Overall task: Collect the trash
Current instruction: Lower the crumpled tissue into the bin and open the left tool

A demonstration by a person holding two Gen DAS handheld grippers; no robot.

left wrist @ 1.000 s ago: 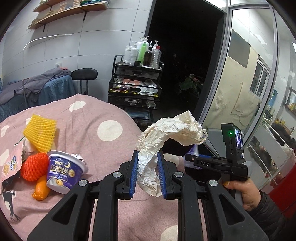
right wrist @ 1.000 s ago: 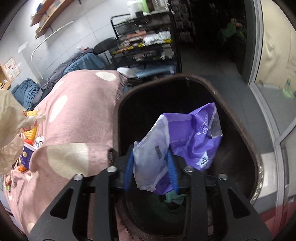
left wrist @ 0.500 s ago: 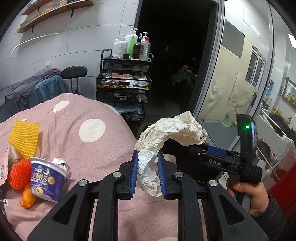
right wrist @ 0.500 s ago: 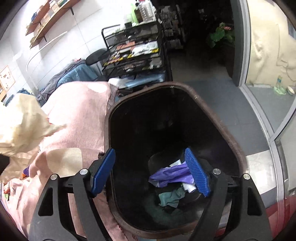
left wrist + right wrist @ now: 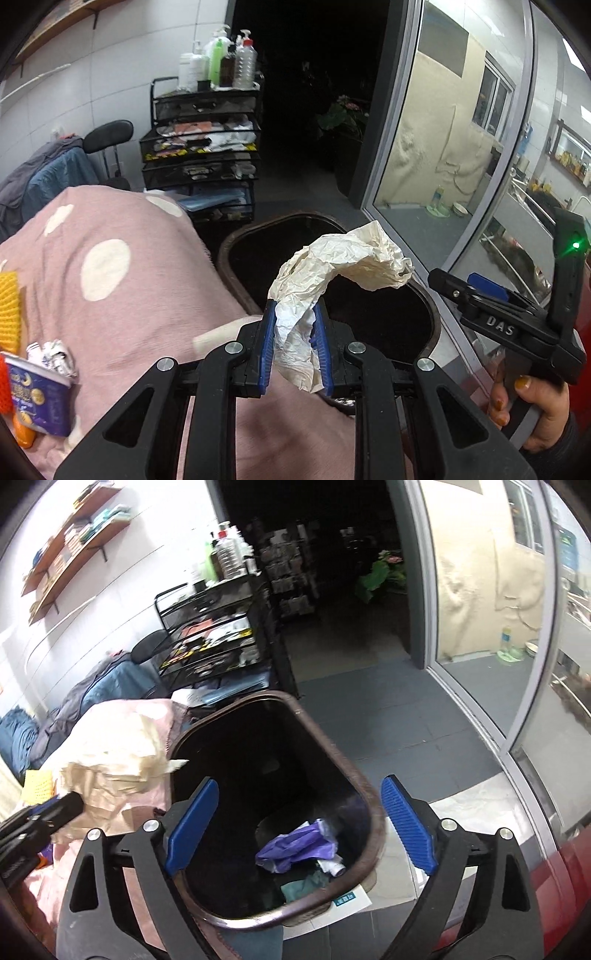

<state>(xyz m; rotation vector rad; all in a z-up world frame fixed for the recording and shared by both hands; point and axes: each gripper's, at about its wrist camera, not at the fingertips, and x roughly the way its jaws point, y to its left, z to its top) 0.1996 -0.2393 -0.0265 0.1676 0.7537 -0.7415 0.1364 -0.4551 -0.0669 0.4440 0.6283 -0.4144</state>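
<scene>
My left gripper (image 5: 294, 317) is shut on a crumpled cream paper (image 5: 343, 264) and holds it over the near rim of a dark brown trash bin (image 5: 236, 280) beside the pink dotted bed. The paper also shows at the left of the right wrist view (image 5: 114, 760). My right gripper (image 5: 299, 812) is open and empty above the bin (image 5: 369, 797). A purple plastic bag (image 5: 295, 849) lies at the bottom of the bin with other scraps. The right gripper also shows at the right of the left wrist view (image 5: 491, 306).
On the pink bedcover (image 5: 122, 295) lie a purple yogurt cup (image 5: 37, 395), crumpled foil (image 5: 55, 358), yellow foam net (image 5: 9, 310) and orange items at the left edge. A black wire cart (image 5: 201, 155) with bottles stands behind. A glass door (image 5: 443, 147) is at the right.
My right gripper opened and dropped the purple bag into the bin, then rose a little. My left gripper carried the crumpled paper rightward toward the bin.
</scene>
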